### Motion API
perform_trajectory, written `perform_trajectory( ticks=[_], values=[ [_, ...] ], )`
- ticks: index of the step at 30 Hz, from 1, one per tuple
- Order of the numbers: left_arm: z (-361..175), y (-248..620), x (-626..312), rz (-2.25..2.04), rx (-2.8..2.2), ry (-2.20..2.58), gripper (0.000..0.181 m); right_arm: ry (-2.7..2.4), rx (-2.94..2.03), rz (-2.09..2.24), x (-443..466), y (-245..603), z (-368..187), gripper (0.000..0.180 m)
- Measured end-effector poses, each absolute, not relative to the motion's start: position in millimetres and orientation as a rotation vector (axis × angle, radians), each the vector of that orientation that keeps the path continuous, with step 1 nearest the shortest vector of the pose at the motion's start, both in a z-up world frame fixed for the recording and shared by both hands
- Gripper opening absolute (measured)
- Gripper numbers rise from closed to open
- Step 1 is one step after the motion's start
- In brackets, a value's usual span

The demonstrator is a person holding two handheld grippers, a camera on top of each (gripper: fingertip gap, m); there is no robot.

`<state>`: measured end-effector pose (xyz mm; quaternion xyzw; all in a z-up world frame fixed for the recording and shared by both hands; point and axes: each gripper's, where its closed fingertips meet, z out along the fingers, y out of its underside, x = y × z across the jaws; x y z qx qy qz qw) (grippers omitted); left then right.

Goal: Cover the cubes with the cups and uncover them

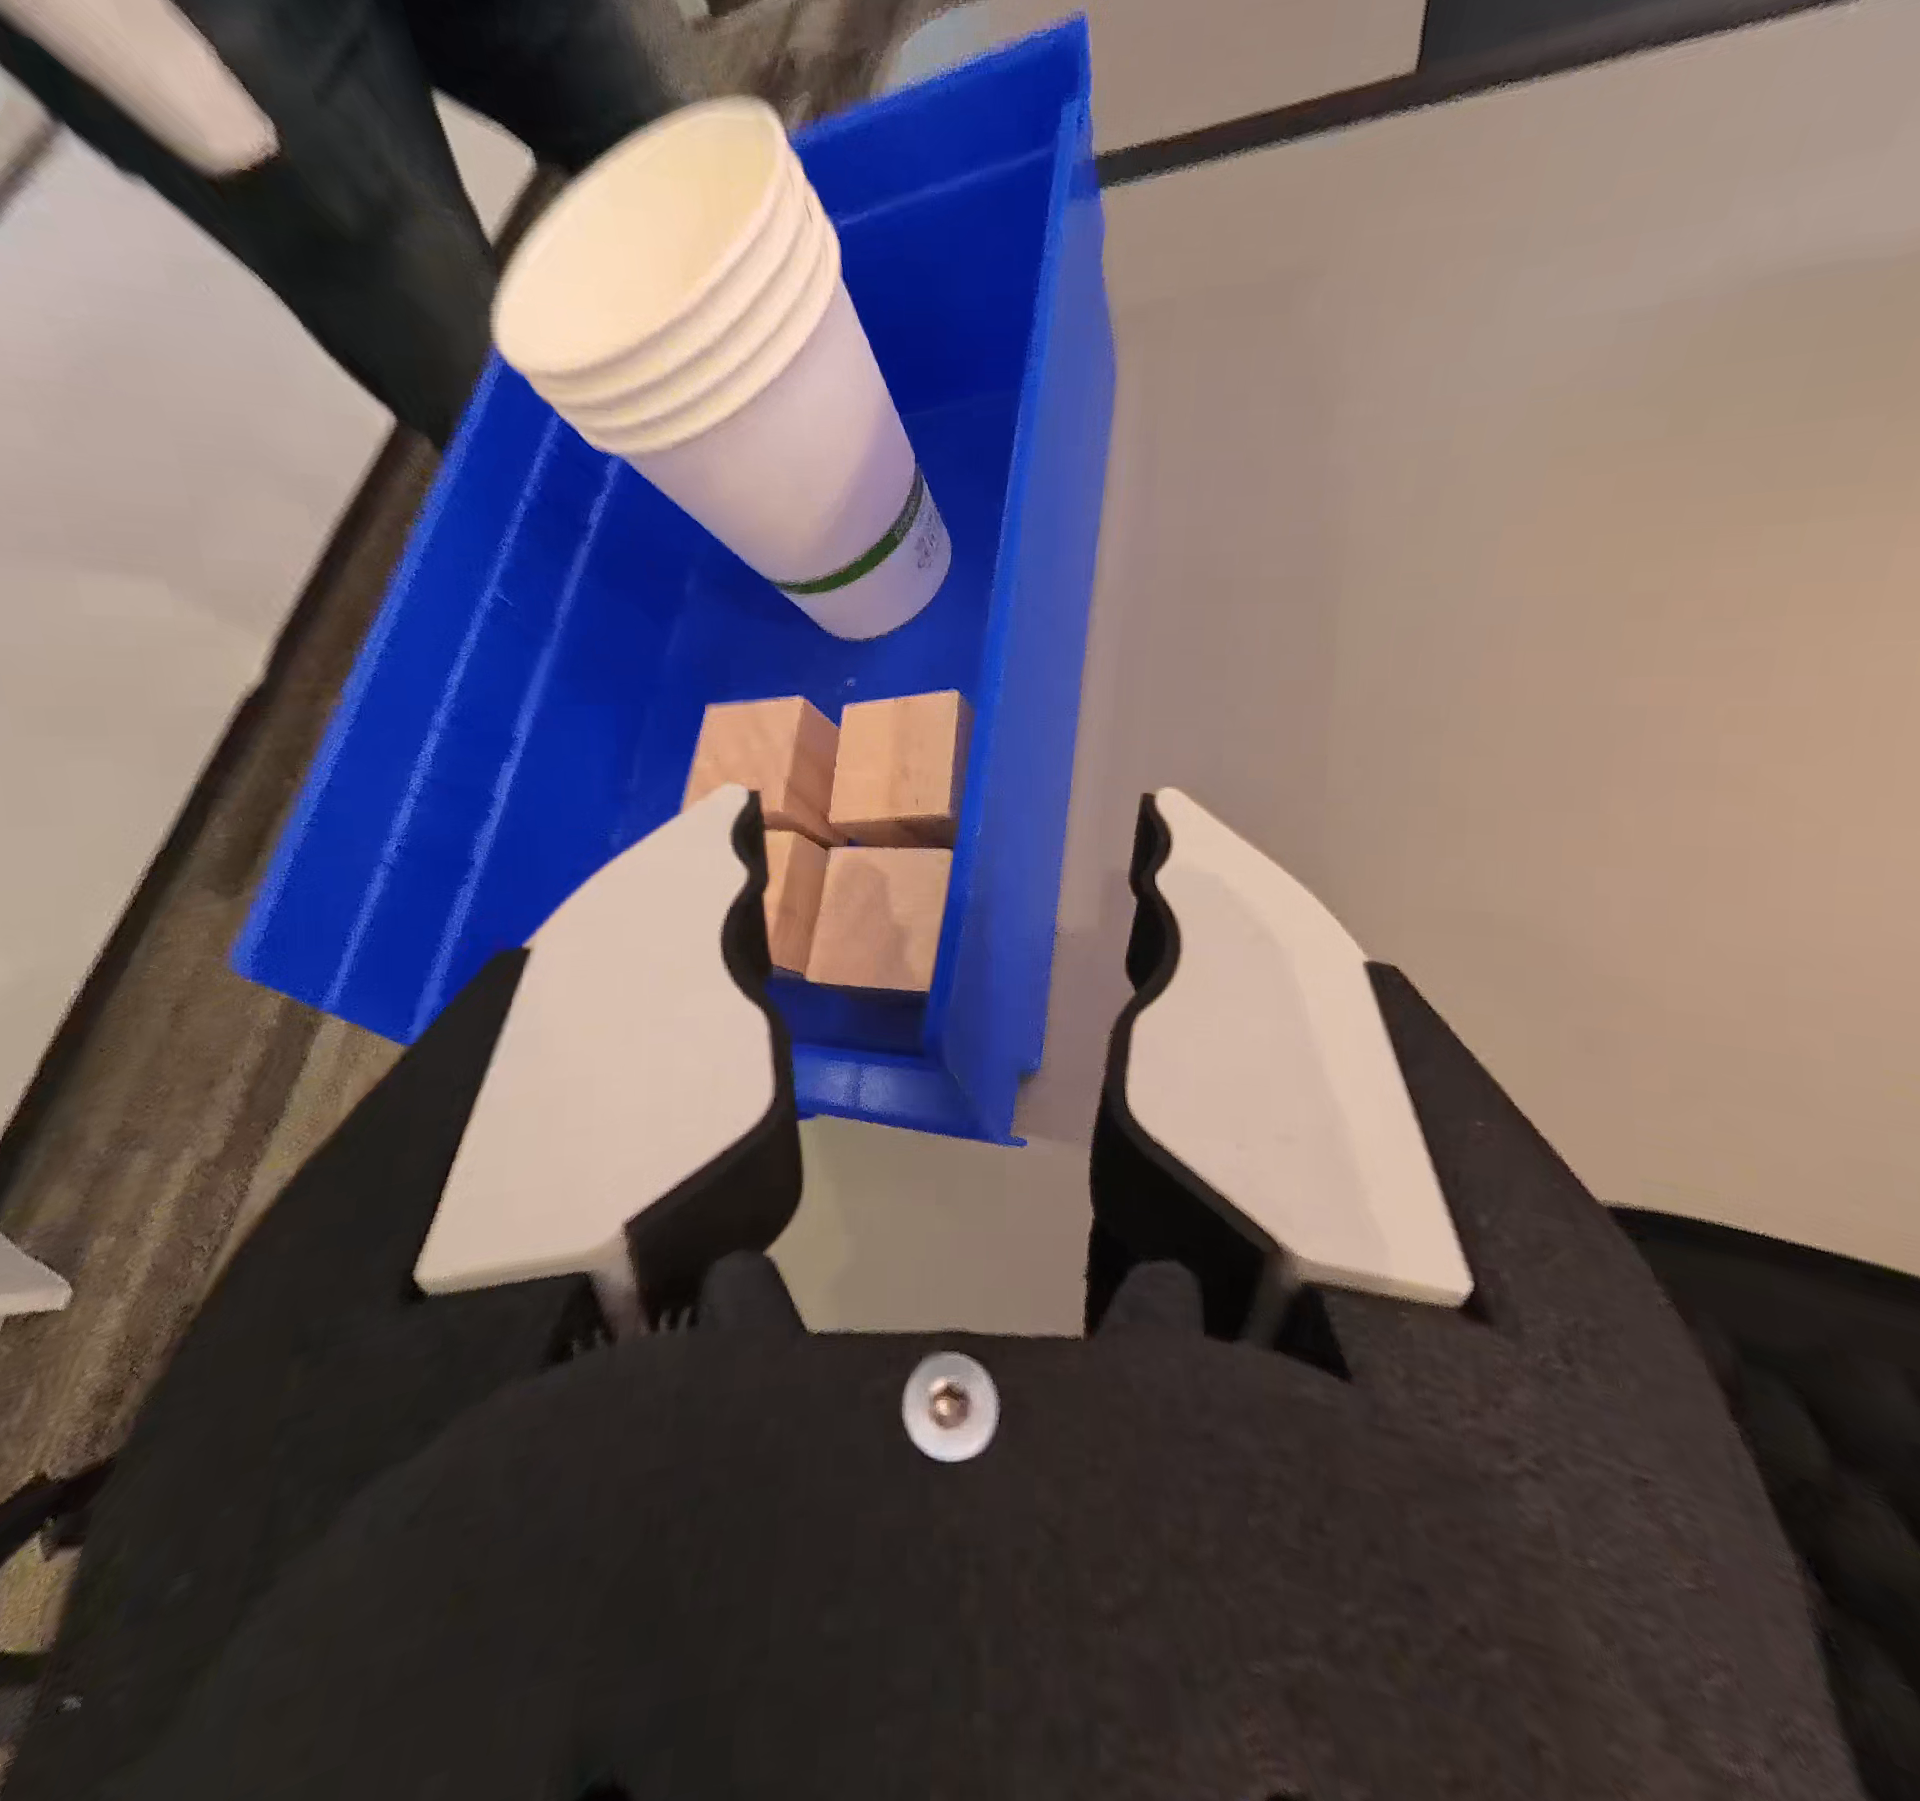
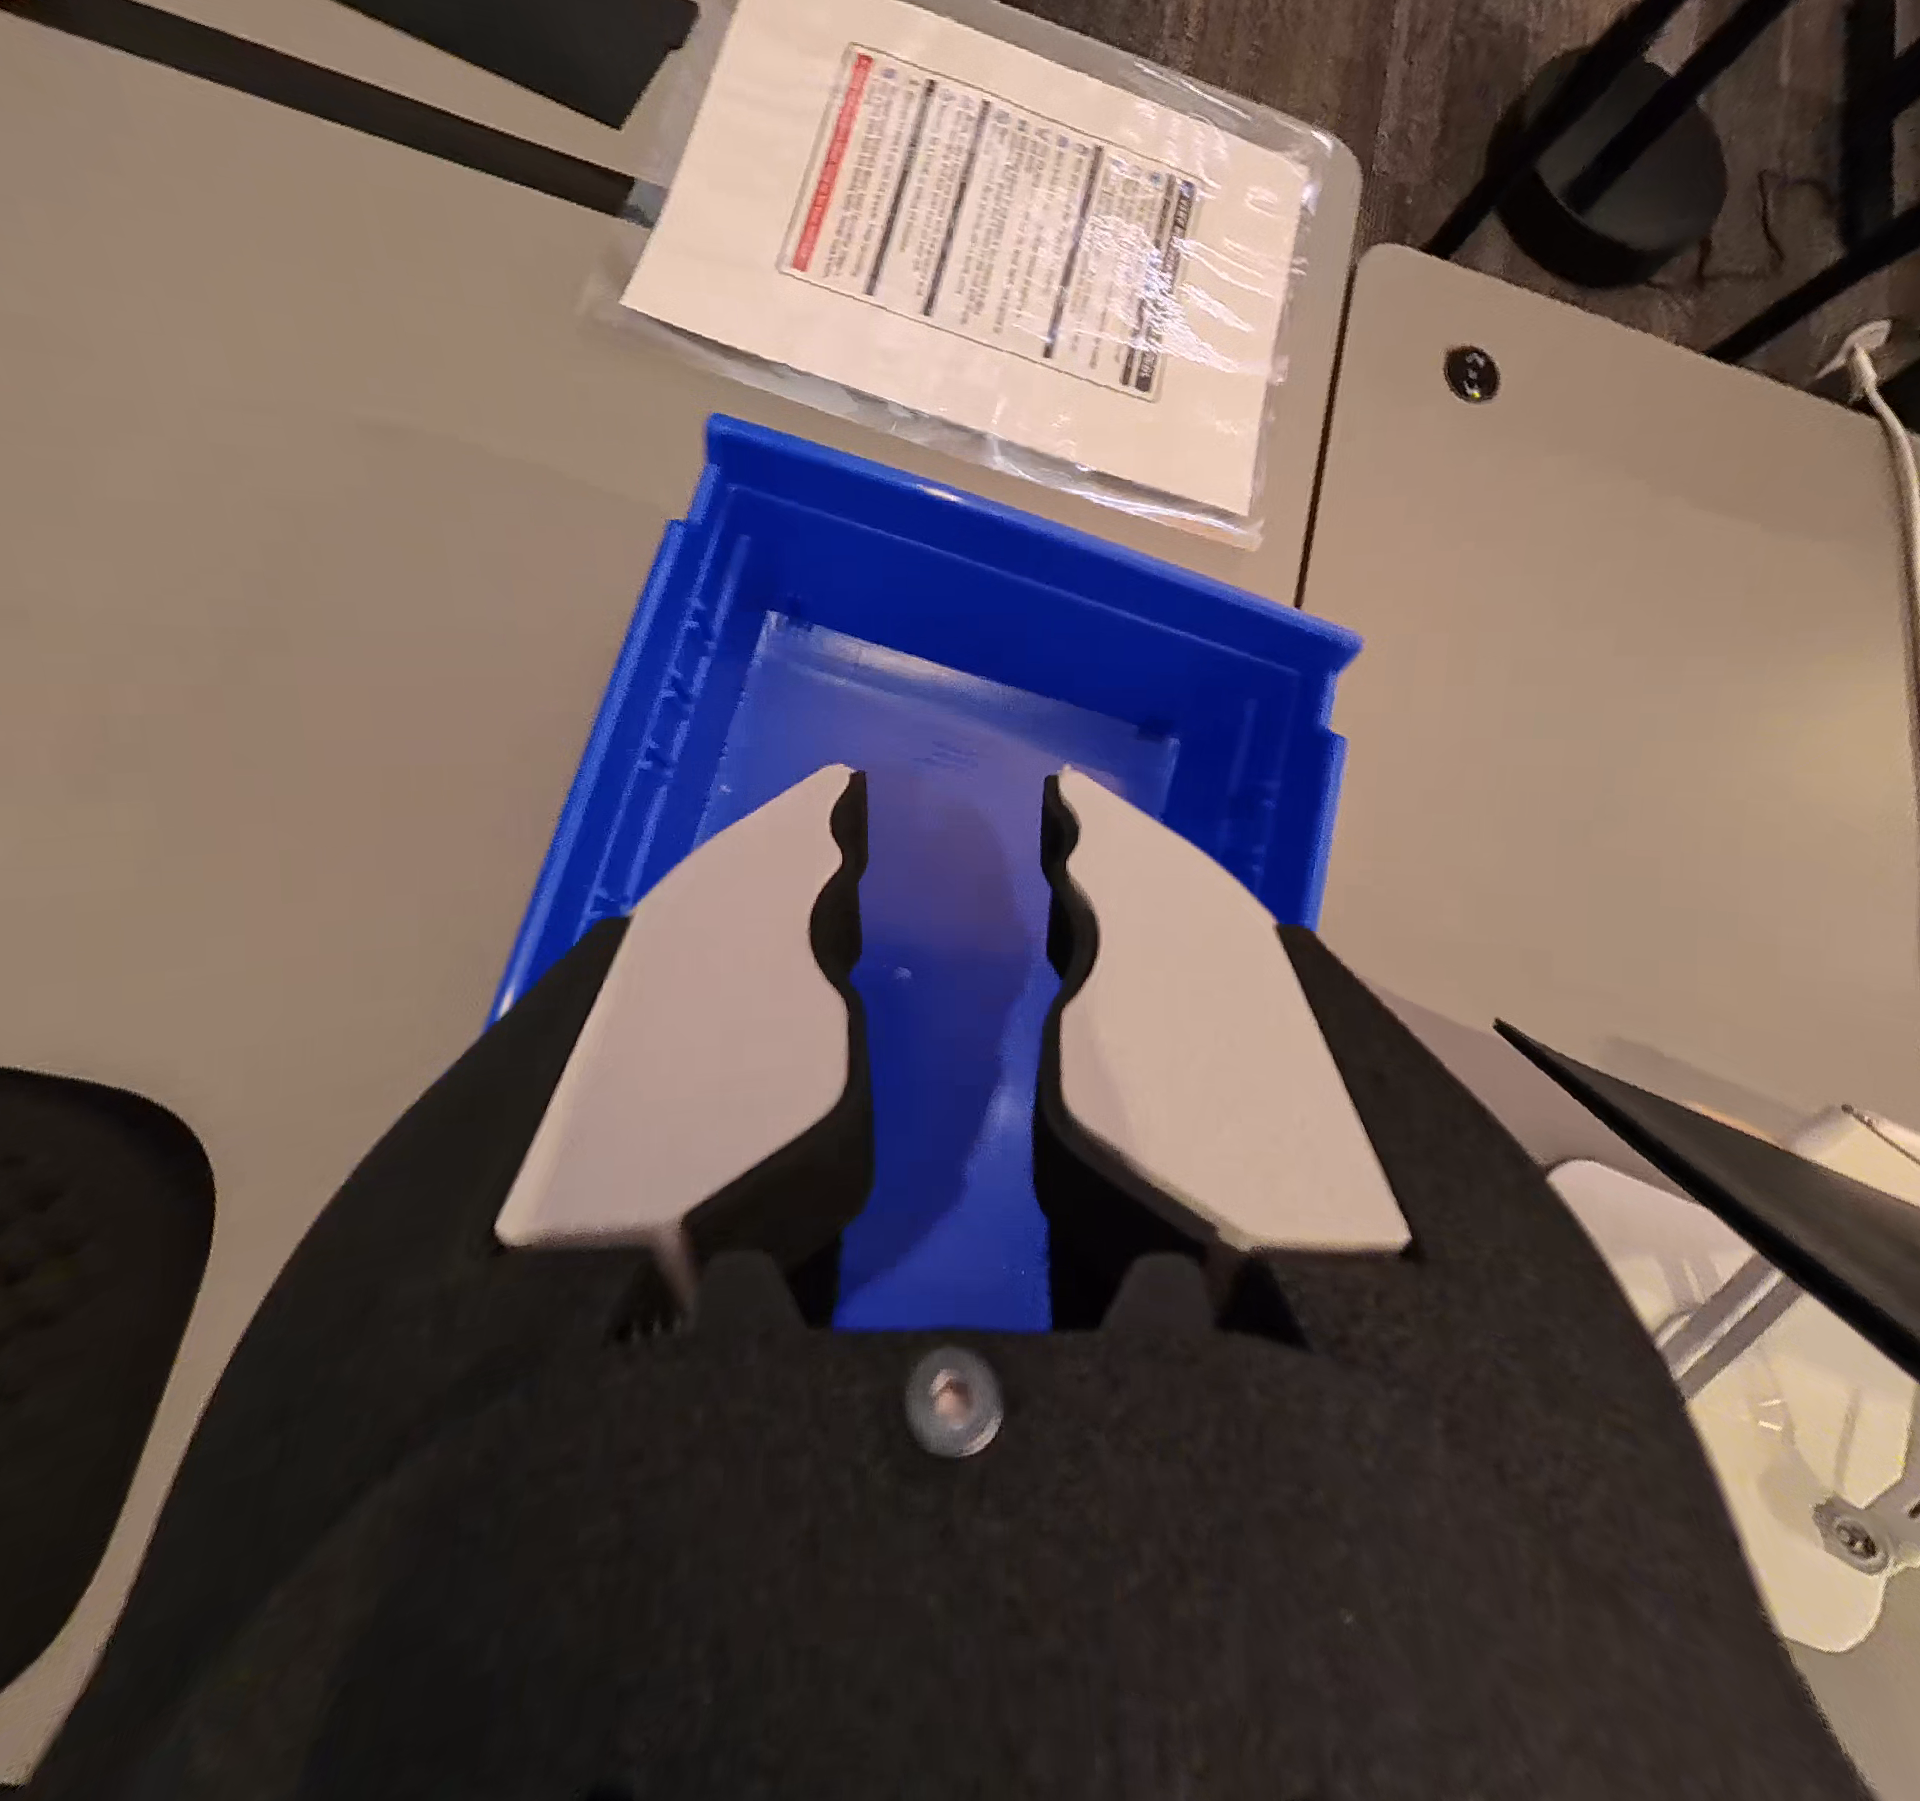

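In the left wrist view a blue bin (image 1: 520, 712) sits at the left edge of a grey table. A stack of white paper cups (image 1: 727, 369) stands in it, leaning. Several wooden cubes (image 1: 883, 837) lie packed together at the bin's near end. My left gripper (image 1: 940, 806) is open and empty, above the bin's near right wall, its left finger over the cubes. In the right wrist view my right gripper (image 2: 951, 775) is open and empty above a blue bin (image 2: 987, 598) whose visible floor is bare.
A printed sheet in a plastic sleeve (image 2: 966, 224) lies on the table beyond the bin in the right wrist view. A second table (image 2: 1610, 556) adjoins on the right. A person in dark trousers (image 1: 312, 89) stands beyond the bin in the left wrist view.
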<state>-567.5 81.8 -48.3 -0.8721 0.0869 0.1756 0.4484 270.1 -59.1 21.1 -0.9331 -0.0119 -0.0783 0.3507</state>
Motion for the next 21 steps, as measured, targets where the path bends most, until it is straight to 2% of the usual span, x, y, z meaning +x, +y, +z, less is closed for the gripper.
perform_trajectory(
  ticks=[1,4,10,20,21],
  values=[
    [-57,81,-571,0.426,-2.196,0.210,0.063,-0.054,-2.413,-0.211,264,-58,24,0.032],
    [-73,79,-586,0.441,-2.245,0.189,0.046,-0.112,-2.402,-0.200,246,-54,31,0.032],
    [-81,79,-577,0.194,-2.230,0.174,0.011,-0.170,-2.404,-0.201,225,-45,38,0.031],
    [-79,72,-593,0.173,-2.221,0.163,0.018,-0.196,-2.429,-0.199,211,-38,35,0.031],
    [-77,69,-592,0.152,-2.217,0.169,0.023,-0.205,-2.413,-0.182,206,-36,37,0.031]
  ],
)
